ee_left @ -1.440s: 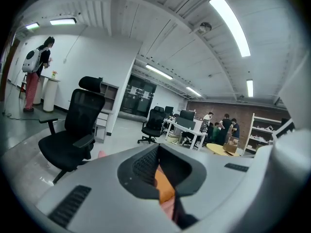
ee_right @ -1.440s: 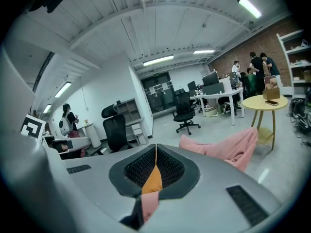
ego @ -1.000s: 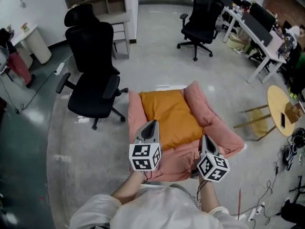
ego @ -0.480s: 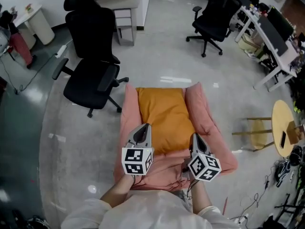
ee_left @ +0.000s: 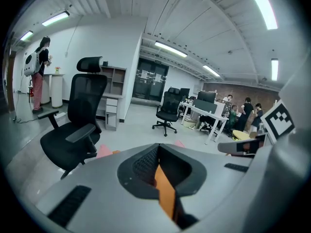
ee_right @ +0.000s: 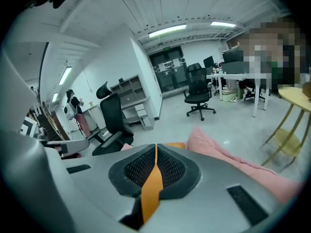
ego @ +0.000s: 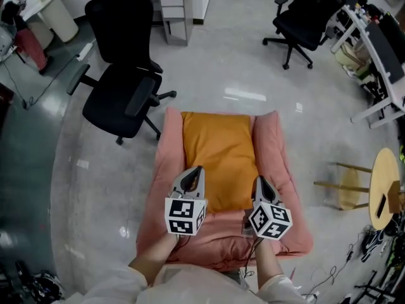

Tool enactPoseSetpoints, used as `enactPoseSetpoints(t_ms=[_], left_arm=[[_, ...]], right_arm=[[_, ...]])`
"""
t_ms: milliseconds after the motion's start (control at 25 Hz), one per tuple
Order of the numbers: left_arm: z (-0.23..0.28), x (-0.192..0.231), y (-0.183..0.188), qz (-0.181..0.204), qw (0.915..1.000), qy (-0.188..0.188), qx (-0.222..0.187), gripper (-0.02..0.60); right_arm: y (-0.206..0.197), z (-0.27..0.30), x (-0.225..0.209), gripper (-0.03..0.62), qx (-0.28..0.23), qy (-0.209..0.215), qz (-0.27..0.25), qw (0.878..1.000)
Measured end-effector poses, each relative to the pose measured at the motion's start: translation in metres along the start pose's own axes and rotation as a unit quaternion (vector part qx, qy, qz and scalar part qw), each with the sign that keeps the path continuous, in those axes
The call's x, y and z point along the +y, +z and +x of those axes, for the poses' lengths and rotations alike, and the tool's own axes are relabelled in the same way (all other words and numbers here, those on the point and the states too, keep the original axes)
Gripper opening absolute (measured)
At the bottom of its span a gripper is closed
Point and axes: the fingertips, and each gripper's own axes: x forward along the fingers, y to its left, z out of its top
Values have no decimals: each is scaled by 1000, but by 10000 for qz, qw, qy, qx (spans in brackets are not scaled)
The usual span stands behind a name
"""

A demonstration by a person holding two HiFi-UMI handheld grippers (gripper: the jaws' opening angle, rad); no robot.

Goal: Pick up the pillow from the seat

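Note:
An orange pillow [ego: 218, 151] lies flat along the middle of a low pink cushioned seat [ego: 278, 170] on the floor. My left gripper [ego: 197, 168] hovers shut over the pillow's near left part, with nothing held. My right gripper [ego: 258, 179] is shut too and empty, over the pillow's near right edge. In the left gripper view the jaws [ee_left: 158, 147] meet, and only a sliver of orange shows through the slit. The right gripper view shows its closed jaws [ee_right: 155, 147], the pillow [ee_right: 177, 145] just beyond them, and the pink seat [ee_right: 218, 152] to the right.
A black office chair [ego: 120, 94] stands close to the seat's far left corner. Another black chair [ego: 310, 18] is at the back right by a white desk [ego: 380, 49]. A round wooden table [ego: 387, 189] and a stool [ego: 345, 189] stand to the right. Cables lie on the floor at the lower right.
The person has come up to the seat's near end, so the seat now lies straight ahead. Both shut grippers have sunk lower and further forward over the pillow's near part.

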Motion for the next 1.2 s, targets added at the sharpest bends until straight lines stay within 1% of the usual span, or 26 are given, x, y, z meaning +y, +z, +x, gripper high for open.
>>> enactPoseSetpoints(t_ms=[160,280,320,360,400,480,600,920,1080,1200], left_arm=[[38,5,-21,53,9990,226,372,2],[60,18,-41,-89,9979,246,591,9],[66,22,-47,-177,9975,229,646,27],[73,27,-54,-264,9970,212,698,98],[79,31,-60,-335,9965,219,740,138],[91,39,-71,-396,9954,318,809,140],[105,50,-85,-430,9936,470,937,141],[132,75,-123,-607,9875,706,1270,213],[141,82,-151,-680,9815,783,1611,232],[145,89,-168,-729,9762,880,1843,241]], right_arm=[[-9,32,-20,32,237,76,-10,9997],[-18,57,-30,34,384,134,-38,9992],[-22,66,-32,35,437,150,-62,9989],[-27,74,-35,39,494,173,-86,9986],[-32,83,-39,51,558,201,-104,9982],[-43,98,-46,89,693,251,-135,9972],[-58,118,-55,98,879,278,-222,9955],[-91,164,-74,158,1241,303,-362,9911],[-109,183,-89,214,1448,253,-291,9887],[-122,195,-102,249,1705,206,-160,9850]])
